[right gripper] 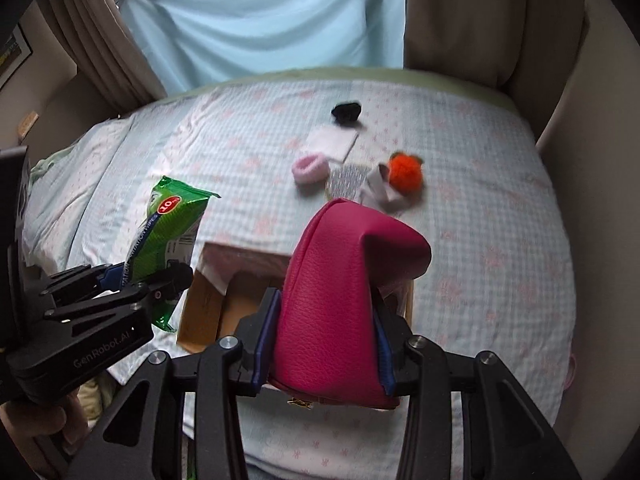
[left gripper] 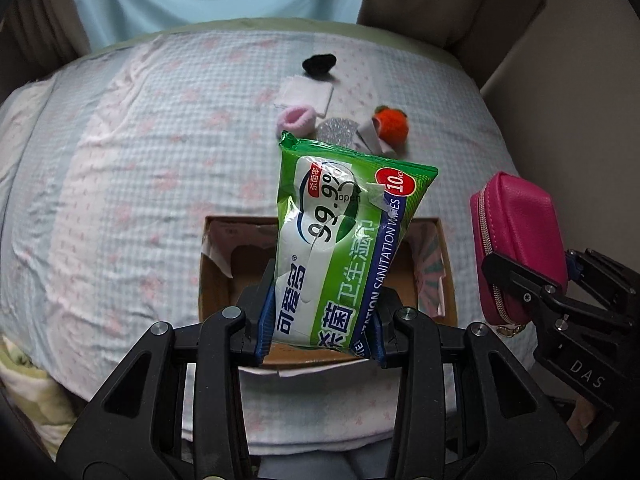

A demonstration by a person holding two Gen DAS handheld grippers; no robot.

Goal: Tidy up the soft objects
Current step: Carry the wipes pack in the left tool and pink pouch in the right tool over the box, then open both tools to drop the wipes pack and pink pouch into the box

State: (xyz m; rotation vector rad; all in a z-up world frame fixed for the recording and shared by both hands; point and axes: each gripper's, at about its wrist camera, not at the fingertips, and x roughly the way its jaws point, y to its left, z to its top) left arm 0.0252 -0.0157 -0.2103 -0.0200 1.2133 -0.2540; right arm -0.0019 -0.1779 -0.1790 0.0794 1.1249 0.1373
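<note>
My left gripper point(left gripper: 322, 332) is shut on a green pack of wet wipes point(left gripper: 344, 240) and holds it upright over an open cardboard box point(left gripper: 216, 280) on the bed. My right gripper point(right gripper: 326, 344) is shut on a magenta zip pouch point(right gripper: 344, 300) and holds it above the same box point(right gripper: 208, 304). The pouch point(left gripper: 516, 248) shows at the right of the left wrist view, the wipes point(right gripper: 168, 224) at the left of the right wrist view. The box floor that shows looks bare.
Further back on the checked bedsheet point(left gripper: 140, 160) lie a pink fuzzy ring point(left gripper: 294, 120), a white folded cloth point(left gripper: 308, 94), a black soft item point(left gripper: 318, 65), a silvery pad point(left gripper: 336, 131), a grey sock point(left gripper: 370, 138) and an orange plush fruit point(left gripper: 391, 126). Curtains hang behind the bed.
</note>
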